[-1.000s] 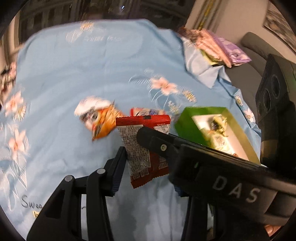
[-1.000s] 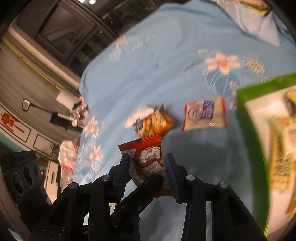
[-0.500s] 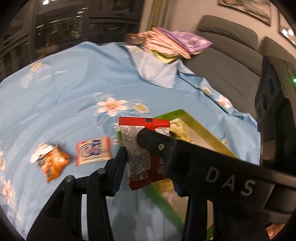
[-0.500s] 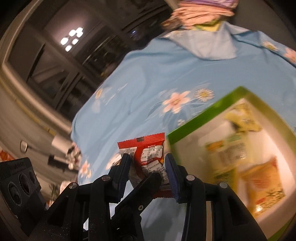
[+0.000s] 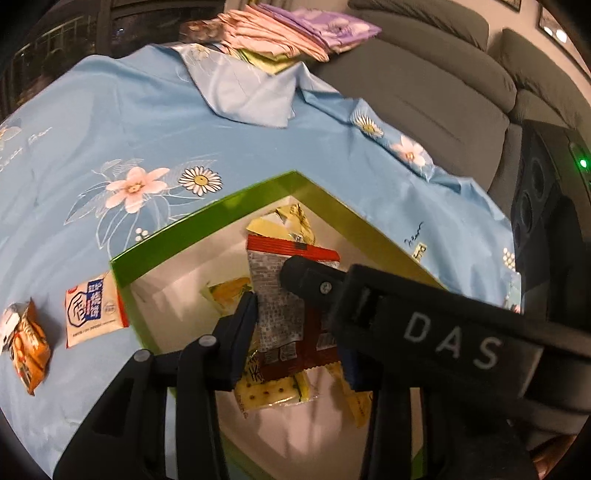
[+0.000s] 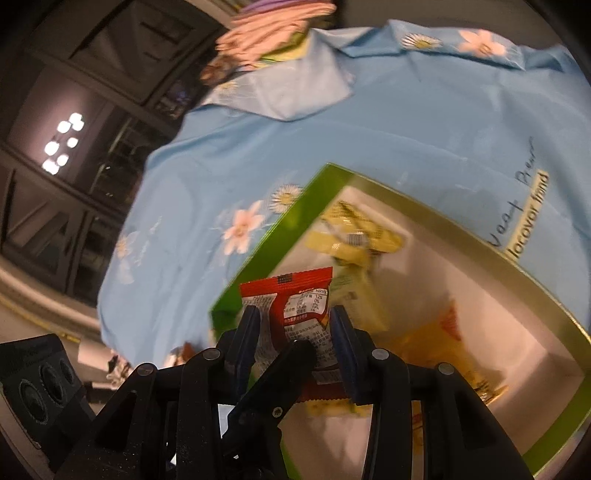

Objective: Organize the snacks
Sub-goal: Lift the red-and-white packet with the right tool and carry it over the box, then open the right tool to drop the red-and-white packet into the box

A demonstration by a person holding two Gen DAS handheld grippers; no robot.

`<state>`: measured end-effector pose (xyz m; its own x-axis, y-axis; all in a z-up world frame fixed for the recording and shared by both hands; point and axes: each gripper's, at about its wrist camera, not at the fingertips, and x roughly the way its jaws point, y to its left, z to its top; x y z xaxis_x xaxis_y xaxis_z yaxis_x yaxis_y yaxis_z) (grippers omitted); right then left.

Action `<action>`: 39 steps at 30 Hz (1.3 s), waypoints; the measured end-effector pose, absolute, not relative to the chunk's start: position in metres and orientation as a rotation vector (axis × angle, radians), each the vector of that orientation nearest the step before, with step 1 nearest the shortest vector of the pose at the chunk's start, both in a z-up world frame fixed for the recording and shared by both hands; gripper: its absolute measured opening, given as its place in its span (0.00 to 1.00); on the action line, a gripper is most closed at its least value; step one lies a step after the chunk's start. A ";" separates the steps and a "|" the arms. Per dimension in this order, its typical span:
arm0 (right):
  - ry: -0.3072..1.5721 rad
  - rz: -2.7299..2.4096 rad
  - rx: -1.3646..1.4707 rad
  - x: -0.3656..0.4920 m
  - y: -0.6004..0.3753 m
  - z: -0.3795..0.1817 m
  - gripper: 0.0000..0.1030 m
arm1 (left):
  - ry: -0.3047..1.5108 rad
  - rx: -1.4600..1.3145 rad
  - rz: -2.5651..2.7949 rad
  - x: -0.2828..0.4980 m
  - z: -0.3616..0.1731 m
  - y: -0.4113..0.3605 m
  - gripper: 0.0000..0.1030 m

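1. Left wrist view: my left claw [image 5: 295,332] grips a red snack packet [image 5: 280,306], its jaws having just closed further on it, above the green box [image 5: 207,221].
2. My right claw [image 6: 291,343] stays narrow, pinching the same red packet over that box.
3. Yellow snack packets [image 5: 273,395] lie inside the box.
4. A white-and-blue packet [image 5: 92,314] and an orange packet [image 5: 29,350] lie on the blue floral cloth [image 5: 129,122].

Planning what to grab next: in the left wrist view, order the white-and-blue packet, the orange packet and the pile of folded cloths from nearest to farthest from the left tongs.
1. White-and-blue packet, on the tablecloth just left of the green box.
2. Orange packet, further left, near the picture's edge.
3. Pile of folded cloths, far end of the table.
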<state>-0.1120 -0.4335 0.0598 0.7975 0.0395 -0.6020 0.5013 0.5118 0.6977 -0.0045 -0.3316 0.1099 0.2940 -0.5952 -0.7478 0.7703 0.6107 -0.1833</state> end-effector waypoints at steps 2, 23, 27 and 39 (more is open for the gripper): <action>0.618 -0.318 1.026 -0.112 -0.439 0.054 0.42 | 0.907 0.229 -0.924 -0.001 0.104 -0.336 0.36; 0.717 -0.475 1.019 -0.111 -0.450 0.033 0.42 | 1.037 0.160 -0.916 0.008 0.077 -0.339 0.43; 0.716 -0.500 1.004 -0.113 -0.451 0.036 0.42 | 1.016 0.116 -0.924 0.006 0.081 -0.330 0.45; 0.597 -0.510 0.827 -0.118 -0.420 0.081 0.73 | 0.876 0.027 -0.721 -0.001 0.139 -0.223 0.97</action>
<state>-0.1182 -0.4200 0.0810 0.7237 -0.1847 -0.6649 0.6274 0.5773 0.5226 -0.0005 -0.2231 0.1393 0.4227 -0.5652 -0.7084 0.5865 0.7665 -0.2616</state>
